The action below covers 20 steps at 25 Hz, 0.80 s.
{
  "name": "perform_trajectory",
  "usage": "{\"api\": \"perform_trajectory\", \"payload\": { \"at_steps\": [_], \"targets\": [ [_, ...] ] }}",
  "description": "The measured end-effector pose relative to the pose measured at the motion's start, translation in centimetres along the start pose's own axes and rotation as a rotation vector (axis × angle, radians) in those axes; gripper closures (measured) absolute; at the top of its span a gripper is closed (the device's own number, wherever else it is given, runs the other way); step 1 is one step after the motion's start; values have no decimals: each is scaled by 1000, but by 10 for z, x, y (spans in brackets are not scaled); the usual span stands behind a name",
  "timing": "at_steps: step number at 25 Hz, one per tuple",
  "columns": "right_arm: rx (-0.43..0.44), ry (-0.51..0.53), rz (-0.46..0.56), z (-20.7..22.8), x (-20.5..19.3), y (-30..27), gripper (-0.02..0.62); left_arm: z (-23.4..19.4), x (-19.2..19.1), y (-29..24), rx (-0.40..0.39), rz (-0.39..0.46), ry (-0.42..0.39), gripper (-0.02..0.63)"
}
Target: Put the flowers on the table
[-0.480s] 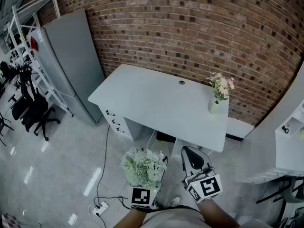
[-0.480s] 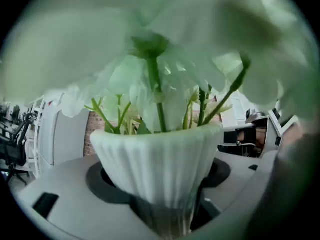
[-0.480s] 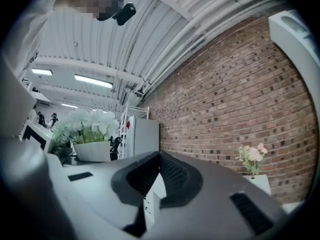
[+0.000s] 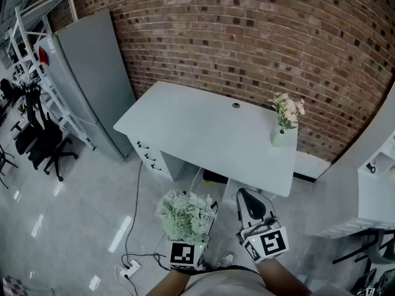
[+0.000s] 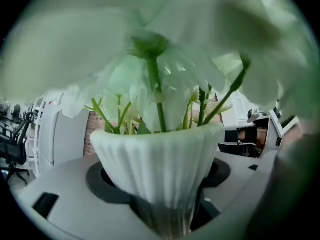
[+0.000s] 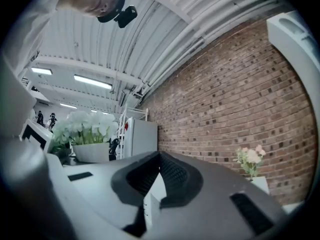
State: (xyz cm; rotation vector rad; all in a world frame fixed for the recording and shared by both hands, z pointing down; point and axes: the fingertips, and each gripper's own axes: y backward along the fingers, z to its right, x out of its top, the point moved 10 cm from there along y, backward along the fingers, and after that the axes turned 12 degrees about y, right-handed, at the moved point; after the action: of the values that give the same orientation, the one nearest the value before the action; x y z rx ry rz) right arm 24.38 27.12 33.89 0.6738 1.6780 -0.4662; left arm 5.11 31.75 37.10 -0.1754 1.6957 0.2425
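In the head view a bunch of pale green-white flowers [image 4: 184, 216] hangs low over the floor, in front of the white table [image 4: 203, 134]. My left gripper [image 4: 195, 233] is shut on its ribbed white pot [image 5: 157, 169], and the blooms fill the top of the left gripper view. The pot sits wedged between the jaws of the left gripper [image 5: 162, 209]. My right gripper [image 4: 249, 201] is beside it, shut with nothing in it; in its own view the right gripper [image 6: 159, 159] points at the brick wall. A second vase with pink flowers [image 4: 285, 119] stands at the table's far right corner.
A tall grey cabinet [image 4: 92, 73] stands left of the table. A drawer unit [image 4: 154, 159] is under the table's left end. A power strip with cables [image 4: 129, 267] lies on the floor. Office chairs [image 4: 37, 140] are far left, white furniture [image 4: 370, 190] to the right.
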Motion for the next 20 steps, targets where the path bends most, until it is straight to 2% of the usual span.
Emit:
{"api": "perform_trajectory", "payload": {
  "at_steps": [1, 6, 7, 9, 10, 16, 20],
  "targets": [
    [-3, 2, 1, 1, -1, 0, 580, 1, -1, 0, 8, 6, 26, 250],
    [-3, 1, -8, 7, -5, 4, 580, 4, -3, -3, -18, -28, -71, 250],
    [-3, 0, -9, 10, -6, 4, 580, 6, -3, -4, -11, -22, -49, 250],
    [-4, -3, -10, 15, -8, 6, 580, 10, -4, -7, 34, 18, 79, 250],
    [-5, -5, -11, 19, -9, 7, 580, 11, -4, -8, 49, 28, 108, 250],
    [5, -20, -7, 41, -17, 13, 580, 16, -6, -16, 98, 36, 104, 250],
    [18, -29, -2, 57, -25, 20, 580, 22, -3, -18, 132, 62, 73, 250]
  ]
}}
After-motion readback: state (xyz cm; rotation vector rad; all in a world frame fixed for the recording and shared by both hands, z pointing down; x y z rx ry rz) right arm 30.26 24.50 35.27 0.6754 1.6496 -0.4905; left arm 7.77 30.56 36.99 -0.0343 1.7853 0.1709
